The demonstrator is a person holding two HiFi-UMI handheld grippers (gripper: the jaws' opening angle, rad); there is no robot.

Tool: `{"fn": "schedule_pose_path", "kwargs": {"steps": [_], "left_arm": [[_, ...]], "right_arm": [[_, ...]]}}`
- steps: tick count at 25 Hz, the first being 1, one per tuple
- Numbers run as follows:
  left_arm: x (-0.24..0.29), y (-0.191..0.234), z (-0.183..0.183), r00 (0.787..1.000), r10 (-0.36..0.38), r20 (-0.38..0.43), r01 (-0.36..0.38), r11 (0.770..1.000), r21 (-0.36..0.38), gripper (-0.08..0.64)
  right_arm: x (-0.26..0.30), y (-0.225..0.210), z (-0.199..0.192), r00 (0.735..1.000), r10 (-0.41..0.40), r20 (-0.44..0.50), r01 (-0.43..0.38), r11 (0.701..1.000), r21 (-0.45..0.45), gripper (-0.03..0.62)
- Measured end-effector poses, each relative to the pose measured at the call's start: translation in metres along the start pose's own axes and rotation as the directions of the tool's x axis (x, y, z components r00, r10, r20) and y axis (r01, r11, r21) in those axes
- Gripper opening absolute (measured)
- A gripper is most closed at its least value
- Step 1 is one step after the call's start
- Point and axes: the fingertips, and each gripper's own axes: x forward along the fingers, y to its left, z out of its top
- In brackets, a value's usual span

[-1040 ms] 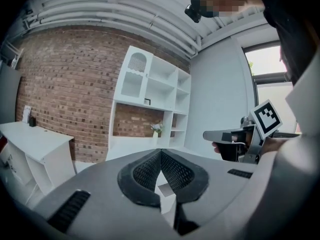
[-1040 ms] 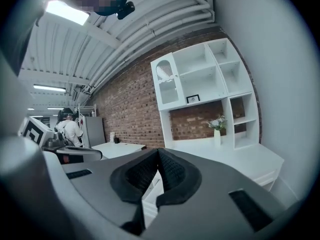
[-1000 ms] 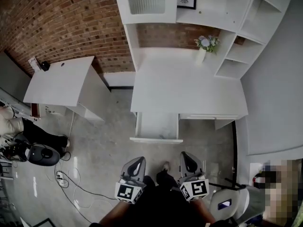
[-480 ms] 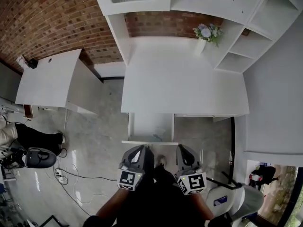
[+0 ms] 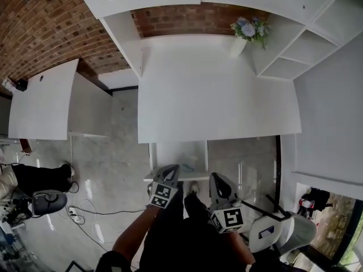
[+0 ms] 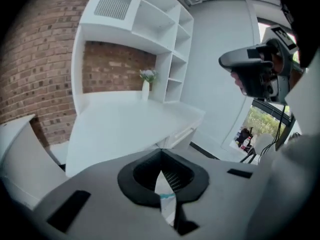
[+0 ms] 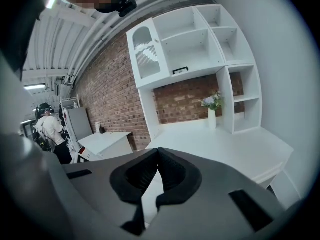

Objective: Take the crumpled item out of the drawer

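My left gripper [image 5: 171,170] hangs at the front lip of the open white drawer [image 5: 153,160], which sticks out from under the front edge of the white table [image 5: 215,95]; its jaws are pressed together with nothing between them. The pale crumpled item [image 5: 186,166] with a bluish edge lies inside that drawer, just below the table's front edge. My right gripper [image 5: 216,179] is also in front of the table, right of the drawer, jaws together and empty.

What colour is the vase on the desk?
White vase, with pale lilac flowers; shows best in the right gripper view.
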Motion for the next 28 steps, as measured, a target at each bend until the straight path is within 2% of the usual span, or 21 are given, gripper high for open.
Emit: {"fn": "schedule_pose_path", "kwargs": {"steps": [3,7,11,17,19,23,28], "left_arm": [[0.036,0.006,-0.023,0.994,-0.075,-0.076,0.076,0.997,0.014,0.018],[0.079,0.015,-0.054,0.975,-0.132,-0.177,0.137,0.990,0.016,0.017],[0.112,0.017,-0.088,0.934,-0.199,-0.298,0.209,0.978,0.001,0.018],[0.151,0.014,-0.125,0.876,-0.272,-0.399,0.308,0.951,0.029,0.020],[0.162,0.014,-0.137,0.857,-0.290,-0.425,0.326,0.945,0.012,0.037],[0.177,0.015,-0.165,0.824,-0.299,-0.480,0.321,0.946,-0.039,0.123],[0.201,0.023,-0.179,0.805,-0.306,-0.508,0.336,0.941,-0.033,0.132]], "right_arm": [[0.017,0.000,-0.009,1.000,-0.011,-0.023,0.011,1.000,0.017,0.014],[0.037,-0.007,-0.023,0.998,-0.024,-0.050,0.025,0.999,0.038,0.014],[0.050,-0.014,-0.038,0.996,-0.039,-0.084,0.044,0.997,0.066,0.014],[0.066,-0.026,-0.054,0.993,-0.052,-0.105,0.061,0.995,0.081,0.014],[0.070,-0.031,-0.062,0.992,-0.059,-0.115,0.071,0.992,0.100,0.014],[0.072,-0.039,-0.081,0.987,-0.072,-0.145,0.090,0.988,0.124,0.014],[0.076,-0.048,-0.100,0.981,-0.084,-0.173,0.108,0.985,0.135,0.014]]}}
